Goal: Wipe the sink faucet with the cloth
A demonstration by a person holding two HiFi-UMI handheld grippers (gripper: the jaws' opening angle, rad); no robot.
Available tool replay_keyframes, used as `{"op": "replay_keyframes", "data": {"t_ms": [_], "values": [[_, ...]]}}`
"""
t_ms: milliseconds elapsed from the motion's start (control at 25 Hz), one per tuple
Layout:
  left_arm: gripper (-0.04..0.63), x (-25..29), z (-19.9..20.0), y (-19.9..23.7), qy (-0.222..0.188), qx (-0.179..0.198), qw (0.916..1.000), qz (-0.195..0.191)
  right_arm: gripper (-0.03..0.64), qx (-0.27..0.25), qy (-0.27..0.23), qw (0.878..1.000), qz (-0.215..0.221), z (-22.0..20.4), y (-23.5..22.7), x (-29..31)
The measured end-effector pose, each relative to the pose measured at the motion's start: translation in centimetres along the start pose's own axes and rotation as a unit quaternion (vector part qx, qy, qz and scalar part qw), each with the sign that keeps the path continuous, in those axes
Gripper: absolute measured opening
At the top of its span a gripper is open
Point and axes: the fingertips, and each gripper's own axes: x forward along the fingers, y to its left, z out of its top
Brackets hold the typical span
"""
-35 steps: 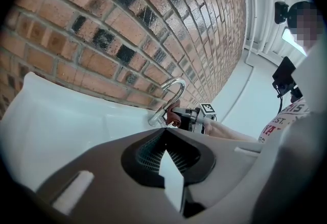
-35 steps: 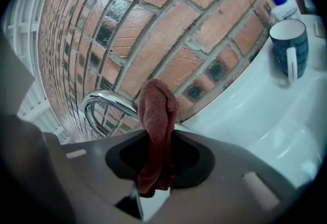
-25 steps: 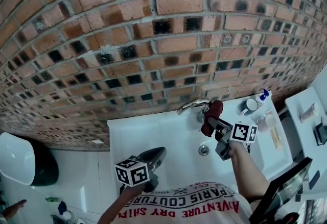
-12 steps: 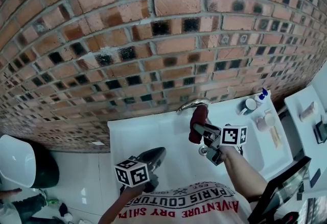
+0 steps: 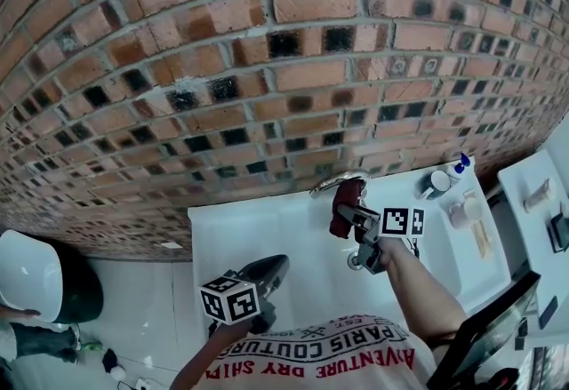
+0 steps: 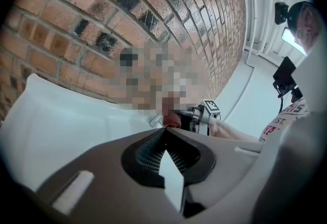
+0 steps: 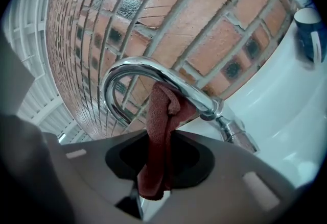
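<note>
Currently you are clamping the right hand-held gripper on a narrow fold of the dark red cloth pressing against the chrome faucet spout, so a hard rub is probably risking a slip, while your left hand-held gripper is idling closed and empty.

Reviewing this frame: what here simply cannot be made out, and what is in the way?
- Head view: most of the faucet, behind the cloth and the right gripper.
- Left gripper view: the faucet's top, under a mosaic patch.
- Right gripper view: the faucet's base, behind the gripper's body.
- Head view: the items beside the cup, too small to identify.
</note>
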Motion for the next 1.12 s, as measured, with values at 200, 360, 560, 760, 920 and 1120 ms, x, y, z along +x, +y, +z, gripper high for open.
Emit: {"op": "replay_keyframes", "data": {"t_ms": [200,360,560,760,920,1120], "values": [[0.003,0.2,-0.1,0.0,0.002,-0.002,1.0,-0.001,0.095,-0.001,0.006,1.0,-0.015,0.2,-0.8,0.3],[0.003,0.3,0.0,0.0,0.001,0.0,1.0,0.002,0.095,0.001,0.011,1.0,-0.024,0.3,-1.4,0.1],[0.003,0.3,-0.2,0.1,0.002,-0.002,1.0,0.003,0.095,0.008,0.008,0.999,-0.035,0.4,-2.8,-0.1],[0.003,0.3,-0.1,0.1,0.001,-0.002,1.0,0.004,0.095,-0.004,0.009,0.999,-0.041,0.5,-2.8,-0.1],[0.003,0.1,0.0,0.0,0.0,-0.002,1.0,0.003,0.094,-0.025,0.006,0.999,-0.047,1.0,-2.3,-0.5],[0.003,0.1,0.1,-0.1,-0.002,-0.001,1.0,0.001,0.094,-0.042,-0.003,0.998,-0.045,2.0,-1.2,-1.0]]}}
